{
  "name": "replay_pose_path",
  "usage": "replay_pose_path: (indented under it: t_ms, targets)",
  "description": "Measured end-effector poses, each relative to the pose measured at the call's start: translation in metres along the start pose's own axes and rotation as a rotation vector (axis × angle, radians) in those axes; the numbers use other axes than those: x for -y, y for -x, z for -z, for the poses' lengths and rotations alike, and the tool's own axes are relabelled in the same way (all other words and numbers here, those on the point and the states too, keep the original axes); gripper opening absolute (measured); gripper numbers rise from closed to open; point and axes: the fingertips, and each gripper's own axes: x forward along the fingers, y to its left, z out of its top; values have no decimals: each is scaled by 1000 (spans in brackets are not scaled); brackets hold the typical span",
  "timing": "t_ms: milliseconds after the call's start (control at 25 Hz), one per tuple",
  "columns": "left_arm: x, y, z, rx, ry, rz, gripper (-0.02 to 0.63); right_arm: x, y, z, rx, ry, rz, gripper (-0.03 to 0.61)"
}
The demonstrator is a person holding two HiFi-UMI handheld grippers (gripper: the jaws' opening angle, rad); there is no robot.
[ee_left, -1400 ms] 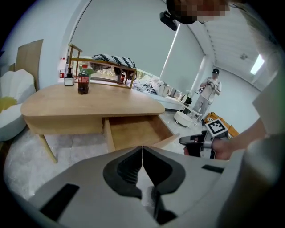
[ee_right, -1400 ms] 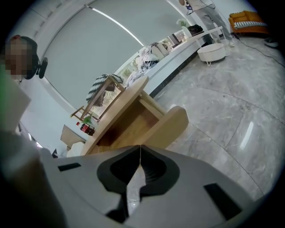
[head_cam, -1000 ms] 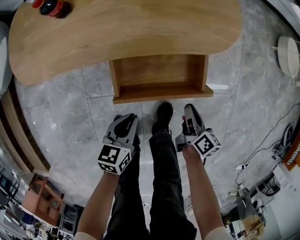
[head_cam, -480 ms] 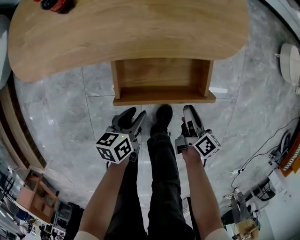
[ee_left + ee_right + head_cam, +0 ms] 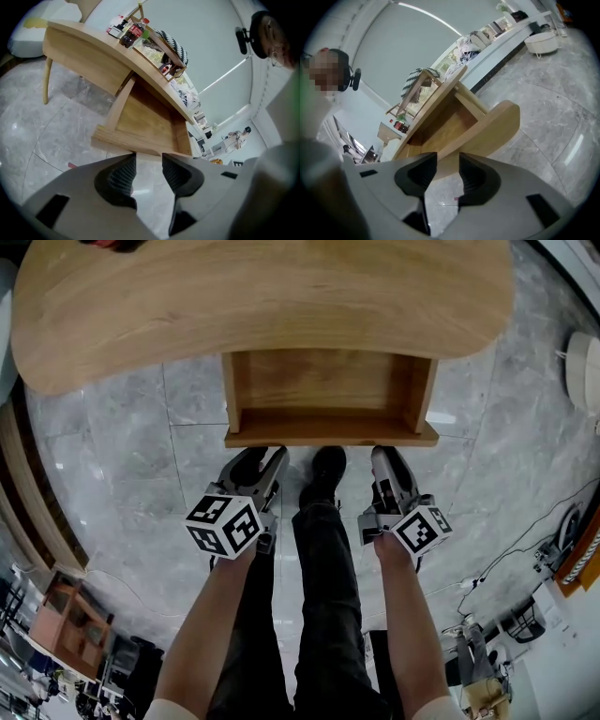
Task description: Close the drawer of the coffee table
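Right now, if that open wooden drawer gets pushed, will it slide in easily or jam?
The drawer looks like thick, stiff wood, so it shouldn't flex. It appears empty, so it probably slides lightly. Its front is wide, so a push at one corner might skew it.
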Motion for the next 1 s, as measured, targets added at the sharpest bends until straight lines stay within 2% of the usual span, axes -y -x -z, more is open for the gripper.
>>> replay_pose_path:
  t_ms: [160, 360, 680, 800, 1000]
  targets:
    - [0, -1, 2, -12, -92, -31, 181, 7, 1, 0, -36, 135, 5, 166]
    - [-1, -2, 2, -28, -158, -58, 181, 3, -1, 0, -65, 225, 22, 175]
    - [1, -1, 1, -41, -181, -72, 181, 1, 0, -1, -84, 269, 18, 187]
    - [5, -1, -12, -17, -210, -74, 179, -7, -5, -13, -69, 294, 8, 187]
    - [12, -5, -38, 18, -211, -78, 179, -18, -16, -34, -47, 319, 2, 182]
